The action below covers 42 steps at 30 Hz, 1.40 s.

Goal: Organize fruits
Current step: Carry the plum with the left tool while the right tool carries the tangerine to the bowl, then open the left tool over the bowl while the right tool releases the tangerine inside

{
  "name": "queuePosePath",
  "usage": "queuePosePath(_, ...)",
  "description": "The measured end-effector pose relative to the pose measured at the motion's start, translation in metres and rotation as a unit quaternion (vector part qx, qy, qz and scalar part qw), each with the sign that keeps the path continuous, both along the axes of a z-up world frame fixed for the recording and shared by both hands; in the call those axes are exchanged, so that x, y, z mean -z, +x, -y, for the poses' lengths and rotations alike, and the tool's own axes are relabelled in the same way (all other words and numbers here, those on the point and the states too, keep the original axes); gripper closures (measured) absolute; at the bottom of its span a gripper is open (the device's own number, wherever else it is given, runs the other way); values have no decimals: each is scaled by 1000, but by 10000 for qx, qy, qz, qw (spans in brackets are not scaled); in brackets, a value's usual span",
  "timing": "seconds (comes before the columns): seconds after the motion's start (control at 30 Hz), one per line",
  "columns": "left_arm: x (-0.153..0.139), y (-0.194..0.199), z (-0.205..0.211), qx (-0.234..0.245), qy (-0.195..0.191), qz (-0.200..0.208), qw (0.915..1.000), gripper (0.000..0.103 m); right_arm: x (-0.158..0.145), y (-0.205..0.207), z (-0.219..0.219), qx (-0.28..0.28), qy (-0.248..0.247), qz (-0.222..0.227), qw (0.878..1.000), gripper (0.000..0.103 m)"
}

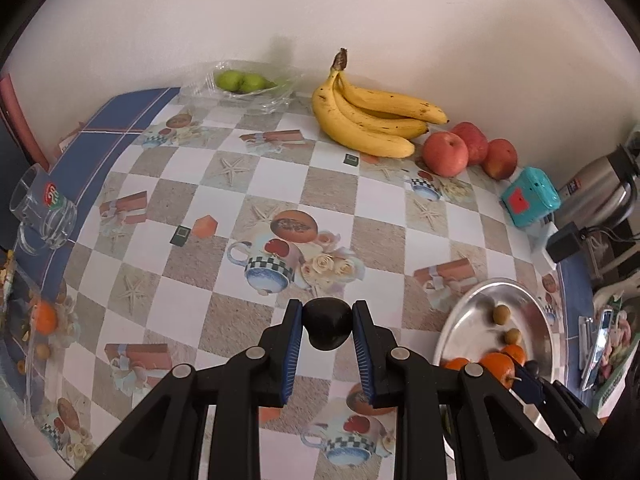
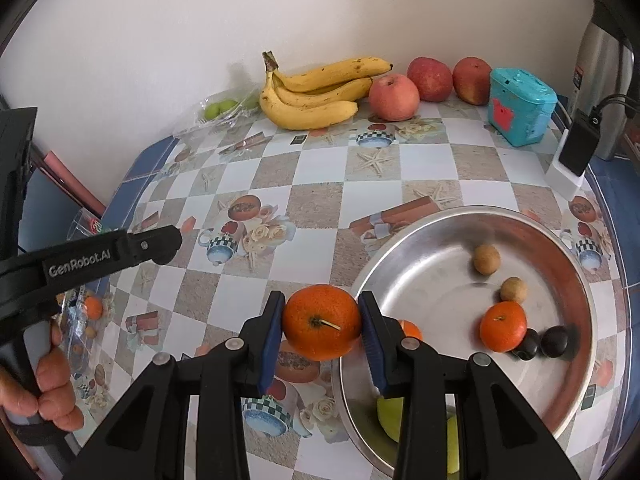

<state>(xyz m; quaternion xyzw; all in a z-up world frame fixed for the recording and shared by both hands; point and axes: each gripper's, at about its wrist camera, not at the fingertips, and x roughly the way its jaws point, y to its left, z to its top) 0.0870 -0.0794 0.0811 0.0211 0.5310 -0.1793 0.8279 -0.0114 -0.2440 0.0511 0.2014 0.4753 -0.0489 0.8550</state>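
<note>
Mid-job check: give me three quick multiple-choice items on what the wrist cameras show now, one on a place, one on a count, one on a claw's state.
1. Where do the bananas lie?
A. In the metal bowl
B. On the table by the wall
C. In the clear tray

2. How many apples stand beside the bananas?
A. One
B. Three
C. Five

3. What is the right claw doing?
A. Shut on an orange
B. Open and empty
C. Shut on a banana

Answers:
1. B: the bunch rests on the tablecloth against the wall, apart from the metal bowl.
2. B: three red apples sit in a row to the bunch's right.
3. A: both pads press the sides of the orange, held over the bowl's rim.
</note>
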Motion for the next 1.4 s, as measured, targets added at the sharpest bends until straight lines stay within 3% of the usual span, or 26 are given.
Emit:
queuePosePath(0.23,-4,-21,9,91,32,15,10000,76,-4,-16,10,99,-48,7,9999,64)
queuePosePath(0.57,-4,-52,39,623,177,186,9977,76,0,-41,44,517,-66,-6,9986,64)
queuePosePath(0.9,22,-77,92,1464,469,152,9880,76,16,-47,68,860,-108,-278,9959,64)
queuePosePath(1.4,59,-83,108,1710,585,-187,9834,76,34,-47,78,939,-122,-679,9932,64)
